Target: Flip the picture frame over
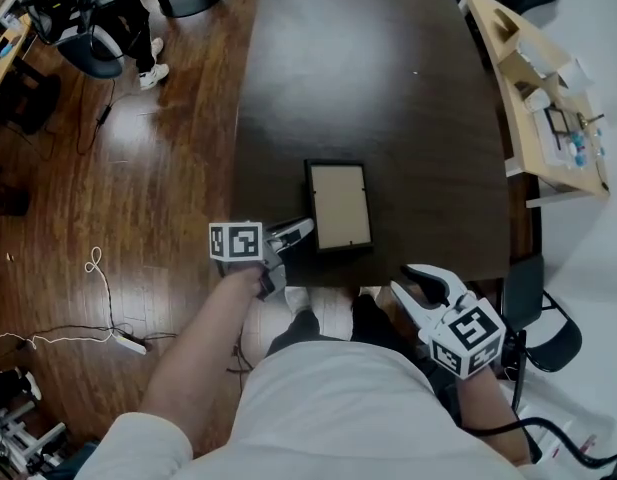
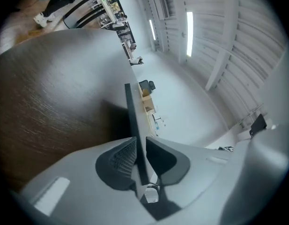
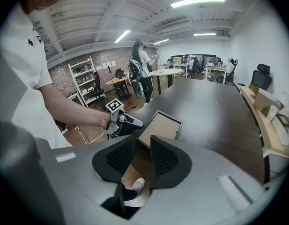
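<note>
Frame (image 1: 339, 206) lying by bench (image 1: 368, 68) near edge, tan panel up. Left tongs (image 1: 300, 232) pinching its thin left rim. Right tongs (image 1: 420, 283) hanging empty, slightly parted. Looking light, stiff, maybe glazed, so gripping the rim is safer than the panel.

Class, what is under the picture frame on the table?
Only the dark table shows beneath the picture frame, whose left edge the left gripper clamps. The frame's downward face is covered, so it cannot be seen.
</note>
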The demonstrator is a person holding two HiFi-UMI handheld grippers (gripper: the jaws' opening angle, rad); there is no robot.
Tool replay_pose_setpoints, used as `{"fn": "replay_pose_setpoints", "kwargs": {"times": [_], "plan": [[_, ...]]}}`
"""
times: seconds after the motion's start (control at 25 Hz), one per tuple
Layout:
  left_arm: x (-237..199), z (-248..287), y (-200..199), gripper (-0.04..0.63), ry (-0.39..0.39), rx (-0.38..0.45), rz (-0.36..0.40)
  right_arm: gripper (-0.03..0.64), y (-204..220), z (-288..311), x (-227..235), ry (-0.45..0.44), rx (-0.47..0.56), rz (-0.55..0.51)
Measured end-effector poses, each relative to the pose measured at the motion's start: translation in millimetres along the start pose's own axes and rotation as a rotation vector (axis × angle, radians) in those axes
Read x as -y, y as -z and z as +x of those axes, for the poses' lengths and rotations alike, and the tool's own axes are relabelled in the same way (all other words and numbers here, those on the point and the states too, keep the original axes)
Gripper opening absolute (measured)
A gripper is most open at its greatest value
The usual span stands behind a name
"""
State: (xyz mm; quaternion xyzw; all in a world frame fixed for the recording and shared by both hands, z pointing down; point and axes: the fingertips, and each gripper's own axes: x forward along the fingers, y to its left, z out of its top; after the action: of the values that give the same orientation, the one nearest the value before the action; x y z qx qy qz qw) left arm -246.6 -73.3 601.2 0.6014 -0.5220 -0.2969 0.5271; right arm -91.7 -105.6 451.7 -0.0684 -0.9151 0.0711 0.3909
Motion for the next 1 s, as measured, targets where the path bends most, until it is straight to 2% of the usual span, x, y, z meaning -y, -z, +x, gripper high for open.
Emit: {"fn": "replay_pose_setpoints", "kwargs": {"times": [0.28,0.52,0.76,1.0], "plan": [[-6,1,-4,0.061,-0.036,-0.014,0.01,0.097,-2,-4,-7,0.033,0.035,0.023],[-3,-2,-1,0.06,-0.057,-0.012,0.067,0.098,20,-6,-8,0.027,0.012,0.029],[31,-22,6,0.057,-0.064,0.001,0.225,0.098,31,-13,-19,0.04,0.05,-0.002],[124,-58,60,0.049,-0.023,0.047,0.417,0.098,64,-46,-37,0.042,0.113,-0.021]]}}
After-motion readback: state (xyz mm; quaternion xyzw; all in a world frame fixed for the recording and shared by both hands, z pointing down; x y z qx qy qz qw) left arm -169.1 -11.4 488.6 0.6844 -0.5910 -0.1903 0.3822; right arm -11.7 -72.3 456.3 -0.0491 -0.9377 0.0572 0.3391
